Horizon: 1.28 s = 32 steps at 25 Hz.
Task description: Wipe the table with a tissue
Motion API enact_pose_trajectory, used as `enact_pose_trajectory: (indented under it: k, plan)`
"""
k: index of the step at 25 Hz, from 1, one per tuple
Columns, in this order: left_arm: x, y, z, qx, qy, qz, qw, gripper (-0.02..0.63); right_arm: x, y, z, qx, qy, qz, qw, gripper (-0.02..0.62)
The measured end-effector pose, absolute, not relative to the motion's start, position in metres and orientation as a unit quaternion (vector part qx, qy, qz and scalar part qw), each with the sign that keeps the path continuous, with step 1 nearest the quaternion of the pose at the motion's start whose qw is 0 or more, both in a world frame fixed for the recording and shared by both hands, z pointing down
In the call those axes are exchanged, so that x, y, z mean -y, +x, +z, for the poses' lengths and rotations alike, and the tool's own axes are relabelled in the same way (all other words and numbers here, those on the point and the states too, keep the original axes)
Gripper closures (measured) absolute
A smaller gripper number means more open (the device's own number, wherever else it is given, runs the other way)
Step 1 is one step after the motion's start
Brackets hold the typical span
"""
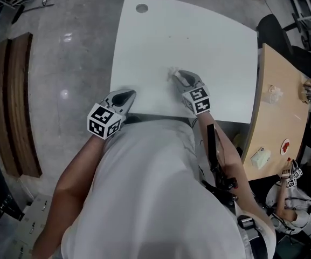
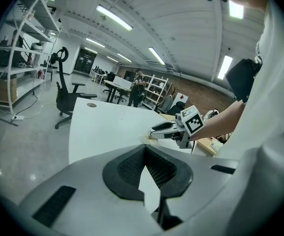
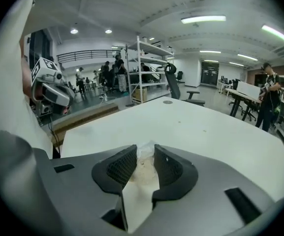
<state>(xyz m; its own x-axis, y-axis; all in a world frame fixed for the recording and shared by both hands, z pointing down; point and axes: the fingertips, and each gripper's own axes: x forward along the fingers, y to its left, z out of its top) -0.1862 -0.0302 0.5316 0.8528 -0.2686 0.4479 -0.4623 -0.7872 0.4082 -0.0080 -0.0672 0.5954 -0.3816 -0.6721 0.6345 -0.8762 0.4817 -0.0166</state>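
Observation:
A crumpled white tissue [image 1: 173, 73] lies pressed on the white table [image 1: 198, 36] near its front middle. My right gripper [image 1: 181, 77] is shut on it. In the right gripper view the tissue [image 3: 144, 167] is bunched between the two black pads of the right gripper [image 3: 145, 154], low over the table [image 3: 205, 127]. My left gripper [image 1: 127, 96] hovers at the table's front left edge, apart from the tissue. Its jaws [image 2: 144, 154] meet at the tips with nothing between them. From there the right gripper [image 2: 154, 131] shows ahead on the table [image 2: 102, 127].
A round cable hole [image 1: 142, 8] sits at the table's far left corner. A wooden desk [image 1: 284, 112] with small items adjoins on the right, a black office chair [image 1: 274, 31] behind it. Another person [image 1: 295, 198] sits at lower right. A wooden bench [image 1: 15, 101] lies on the floor at left.

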Motion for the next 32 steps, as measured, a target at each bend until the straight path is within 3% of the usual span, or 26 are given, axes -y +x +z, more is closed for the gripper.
enact_pose_trajectory:
  k: [11,22,25,30,32]
  plan:
    - [0.031,-0.248,0.539,0.254,0.907,0.188,0.277,0.601,0.093,-0.051,0.632,0.792,0.47,0.137,0.364,0.486]
    - [0.036,-0.218,0.534,0.209,0.924,0.187,0.258,0.601,0.055,-0.016,0.636,0.76,0.501,0.155,0.384,0.486]
    - [0.034,-0.213,0.534,0.202,0.926,0.186,0.258,0.601,0.049,-0.004,0.63,0.758,0.51,0.167,0.37,0.486]
    - [0.036,-0.211,0.532,0.194,0.93,0.184,0.252,0.601,0.052,0.056,0.582,0.724,0.614,0.169,0.266,0.486]
    - [0.035,-0.209,0.533,0.191,0.931,0.185,0.251,0.601,0.046,0.069,0.583,0.724,0.612,0.173,0.267,0.486]
